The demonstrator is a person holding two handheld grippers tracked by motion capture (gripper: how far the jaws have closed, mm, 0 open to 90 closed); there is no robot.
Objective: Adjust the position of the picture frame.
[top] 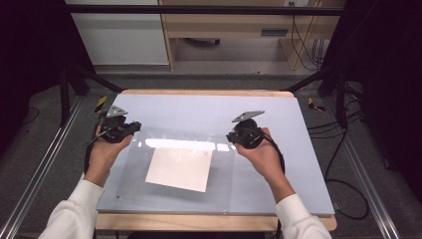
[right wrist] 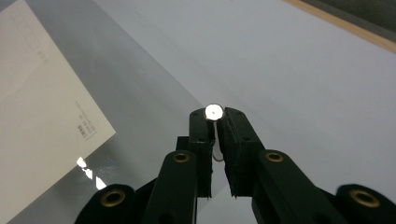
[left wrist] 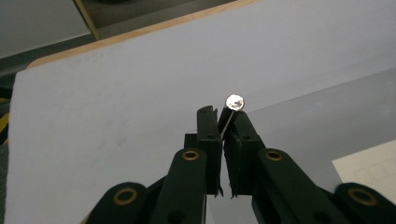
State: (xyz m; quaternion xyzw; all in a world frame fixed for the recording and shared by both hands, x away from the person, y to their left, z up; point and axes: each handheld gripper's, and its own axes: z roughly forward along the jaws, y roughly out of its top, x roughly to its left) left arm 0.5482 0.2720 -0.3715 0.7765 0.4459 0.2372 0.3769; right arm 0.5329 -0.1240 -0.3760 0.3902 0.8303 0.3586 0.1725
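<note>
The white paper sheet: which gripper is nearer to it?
Right, slightly. The right gripper sits just beyond the paper sheet's far right corner; the left gripper is farther off, beyond its left side.

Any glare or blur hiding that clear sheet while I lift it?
High view: a bright glare band runs along the clear sheet far edge, above the paper. Left gripper view: the stud shines white and soft. Right gripper view: its stud is blown out; glints show beside the paper.
</note>
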